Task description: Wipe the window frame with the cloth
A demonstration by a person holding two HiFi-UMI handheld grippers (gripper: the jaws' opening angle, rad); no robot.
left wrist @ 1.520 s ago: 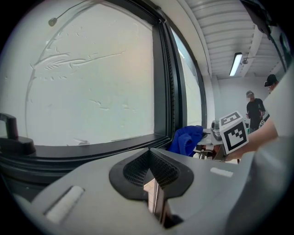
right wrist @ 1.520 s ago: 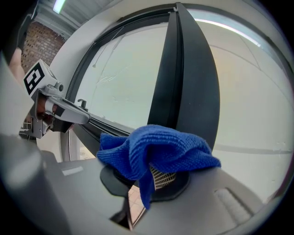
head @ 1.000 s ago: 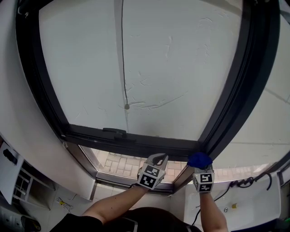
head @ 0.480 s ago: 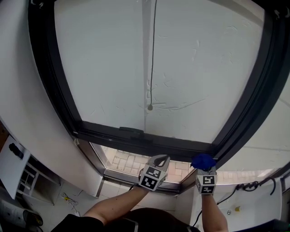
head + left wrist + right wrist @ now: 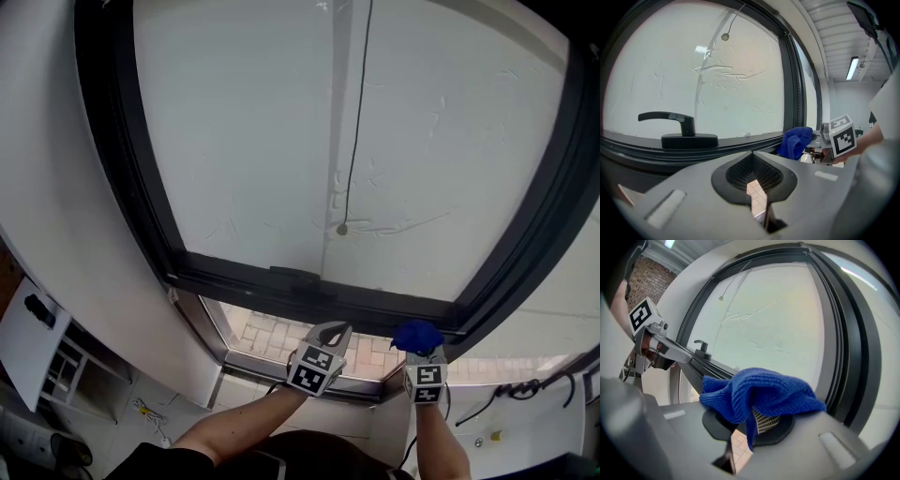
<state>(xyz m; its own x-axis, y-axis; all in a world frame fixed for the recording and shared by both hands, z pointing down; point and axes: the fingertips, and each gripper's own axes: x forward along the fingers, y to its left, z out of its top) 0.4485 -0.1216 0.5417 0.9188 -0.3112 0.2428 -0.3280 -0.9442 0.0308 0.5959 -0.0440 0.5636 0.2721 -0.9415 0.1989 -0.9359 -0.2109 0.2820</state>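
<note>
Just ahead of the right gripper [image 5: 421,352], the frame [image 5: 309,292] turns a corner, bottom rail into right upright. This gripper is clenched on the blue cloth [image 5: 416,336], bunched over its jaw tips close to that corner; contact unclear. Beside it, the left gripper [image 5: 327,331] has its jaws closed together, empty, under the rail. A handle [image 5: 677,130] sits on the rail further left, with bare rail between.

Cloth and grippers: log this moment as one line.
left gripper: shut, empty | right gripper: shut on cloth | cloth: blue, bunched, by lower right corner of frame | contact with frame: unclear
</note>
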